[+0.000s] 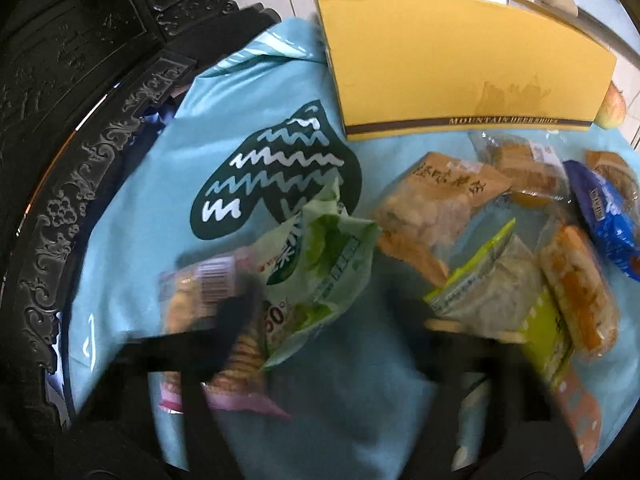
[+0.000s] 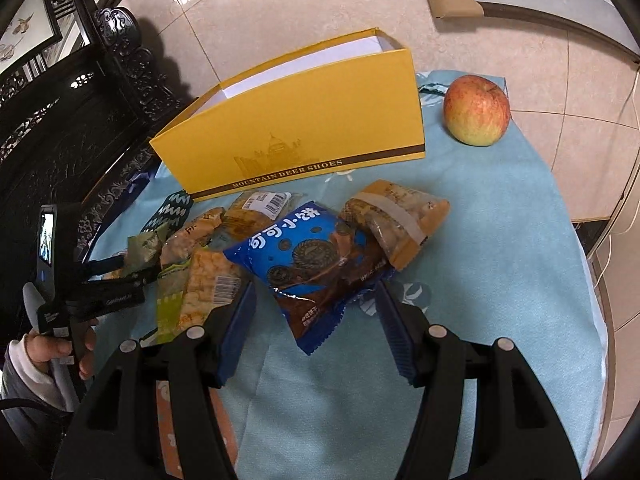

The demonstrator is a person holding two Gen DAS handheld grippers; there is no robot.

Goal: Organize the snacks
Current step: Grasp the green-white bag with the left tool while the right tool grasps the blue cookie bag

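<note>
Blue cookie packet (image 2: 316,264) between right tool (image 2: 316,312) pads, untouched, jaws apart; left tool (image 1: 320,312) blurred, grip unclear.

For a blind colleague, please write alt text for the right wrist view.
The right gripper, jaws apart, hangs over a blue cookie packet in a heap of snack packets on a light blue cloth. Behind stand an open yellow shoe box and an apple.
</note>
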